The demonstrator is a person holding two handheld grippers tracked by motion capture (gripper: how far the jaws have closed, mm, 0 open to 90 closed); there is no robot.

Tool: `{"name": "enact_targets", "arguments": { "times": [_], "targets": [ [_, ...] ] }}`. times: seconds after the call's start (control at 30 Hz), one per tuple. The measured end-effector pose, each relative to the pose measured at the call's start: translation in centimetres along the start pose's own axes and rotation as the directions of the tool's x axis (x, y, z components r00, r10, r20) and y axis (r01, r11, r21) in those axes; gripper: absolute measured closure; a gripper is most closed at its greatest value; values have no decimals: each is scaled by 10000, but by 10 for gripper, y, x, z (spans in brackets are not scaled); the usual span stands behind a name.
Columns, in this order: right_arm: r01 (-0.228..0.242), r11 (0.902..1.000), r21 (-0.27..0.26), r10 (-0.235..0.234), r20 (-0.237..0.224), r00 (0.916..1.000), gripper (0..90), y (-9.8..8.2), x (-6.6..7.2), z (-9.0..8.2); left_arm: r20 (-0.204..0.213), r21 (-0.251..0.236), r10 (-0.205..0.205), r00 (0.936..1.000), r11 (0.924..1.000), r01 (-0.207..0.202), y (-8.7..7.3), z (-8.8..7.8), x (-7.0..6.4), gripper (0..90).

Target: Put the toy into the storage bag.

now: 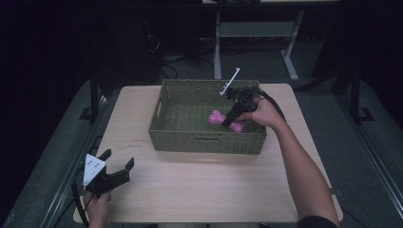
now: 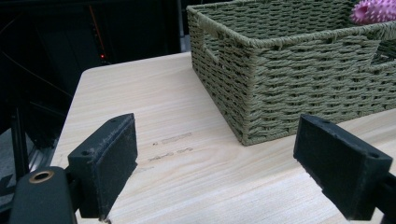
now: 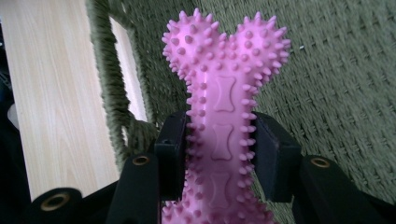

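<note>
A pink spiky bone-shaped toy (image 1: 224, 119) hangs inside the green woven basket (image 1: 166, 95), over its right half. My right gripper (image 1: 229, 120) is shut on the toy's middle; in the right gripper view both pads press its shaft (image 3: 223, 116) with the knobbed end pointing away, the basket floor (image 3: 336, 88) behind it. My left gripper (image 1: 117, 160) rests low at the table's front left, jaws open and nothing between them. In the left gripper view the basket's near corner (image 2: 247, 84) stands ahead and the toy's tip (image 2: 373, 11) shows over the rim.
The basket stands at the back centre of the light wooden table (image 1: 190, 180). A white strip (image 1: 230, 81) sticks up beside the right gripper. Dark floor and a metal frame (image 1: 256, 42) lie beyond the table's far edge.
</note>
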State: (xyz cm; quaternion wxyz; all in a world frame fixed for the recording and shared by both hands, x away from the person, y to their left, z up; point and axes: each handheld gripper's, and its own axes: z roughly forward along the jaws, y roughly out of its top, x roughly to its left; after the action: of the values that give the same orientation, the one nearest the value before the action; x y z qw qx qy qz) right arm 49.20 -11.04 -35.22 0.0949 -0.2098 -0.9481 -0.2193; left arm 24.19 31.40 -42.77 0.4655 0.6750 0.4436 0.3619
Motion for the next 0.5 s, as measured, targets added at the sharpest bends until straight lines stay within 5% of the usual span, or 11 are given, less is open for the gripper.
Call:
{"name": "enact_targets", "arguments": {
  "times": [0.5],
  "targets": [
    [-117, 9997, 227, 117, -16, 9999, 571, 5, -7, 15, -17, -37, 23, 10000, 10000, -23, 0, 0, 0, 130]
  ]
}}
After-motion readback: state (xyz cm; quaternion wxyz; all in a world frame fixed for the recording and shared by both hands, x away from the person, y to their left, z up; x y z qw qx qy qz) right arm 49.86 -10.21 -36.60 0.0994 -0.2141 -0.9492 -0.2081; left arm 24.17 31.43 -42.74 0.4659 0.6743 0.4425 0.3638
